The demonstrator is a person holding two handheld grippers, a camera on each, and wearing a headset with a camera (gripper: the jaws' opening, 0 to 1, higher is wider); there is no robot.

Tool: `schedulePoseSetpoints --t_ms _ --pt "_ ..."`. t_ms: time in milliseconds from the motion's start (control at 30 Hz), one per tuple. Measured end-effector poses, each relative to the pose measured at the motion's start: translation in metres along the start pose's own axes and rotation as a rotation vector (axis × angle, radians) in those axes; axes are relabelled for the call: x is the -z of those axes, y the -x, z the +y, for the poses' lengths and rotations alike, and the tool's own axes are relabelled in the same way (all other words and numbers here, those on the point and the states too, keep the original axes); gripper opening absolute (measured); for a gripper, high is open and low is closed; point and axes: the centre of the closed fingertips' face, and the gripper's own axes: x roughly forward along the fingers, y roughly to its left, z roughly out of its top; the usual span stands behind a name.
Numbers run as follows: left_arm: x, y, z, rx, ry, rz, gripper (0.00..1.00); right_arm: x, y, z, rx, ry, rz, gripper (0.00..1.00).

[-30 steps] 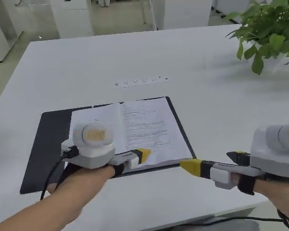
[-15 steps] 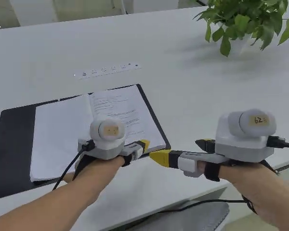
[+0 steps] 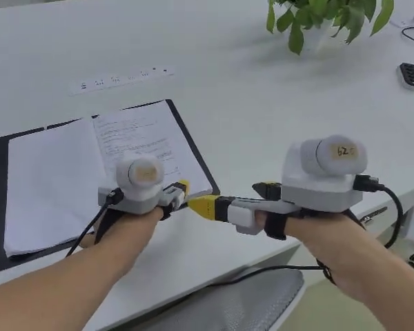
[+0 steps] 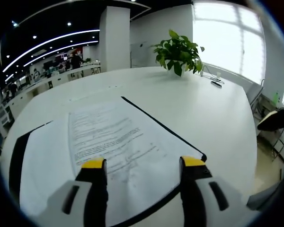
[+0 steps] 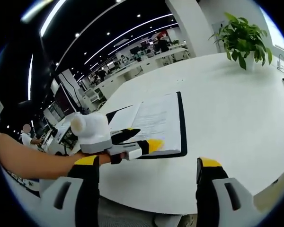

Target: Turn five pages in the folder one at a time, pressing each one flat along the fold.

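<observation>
Evidently the main risk lay at the near right corner of the open black folder on the white table. The left gripper hovered there with its jaws spread wide and nothing between them. In the left gripper view they straddled the lower edge of the white printed page. From that stance a careless close could have pinched several thin sheets at once, or creased the corner. A pull across could also have dragged the whole folder, since nothing pinned it down on the smooth top.

The right gripper was likewise wide open and empty. It sat off the folder, over bare table near the front edge, its yellow tip just beside the left gripper's. That closeness could have led to a knock between the two once the page swung over. I judged that the blank white left-hand page offered a free landing place.

A potted green plant, a row of white sockets and a black power strip stood well apart, obstructing nothing.
</observation>
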Motion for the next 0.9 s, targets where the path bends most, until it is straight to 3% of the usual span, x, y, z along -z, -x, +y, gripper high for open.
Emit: schedulePoseSetpoints --t_ms 67,167,400,700,900 --pt "0.009 -0.004 0.003 -0.011 0.006 0.029 0.60 -0.001 -0.001 -0.001 0.003 -0.013 -0.007 0.83" --pt "0.012 -0.004 0.003 -0.023 -0.034 -0.001 0.59 -0.001 -0.002 -0.003 0.007 -0.024 -0.011 0.82" --pt "0.012 -0.003 0.005 -0.027 -0.023 -0.081 0.57 0.004 -0.005 -0.008 0.015 -0.036 0.004 0.81" --pt "0.011 -0.003 0.007 -0.029 -0.013 -0.117 0.53 0.006 -0.011 -0.010 0.016 -0.051 0.010 0.79" --pt "0.010 -0.001 0.014 -0.042 -0.003 -0.132 0.41 0.008 -0.014 -0.009 0.012 -0.052 0.020 0.79"
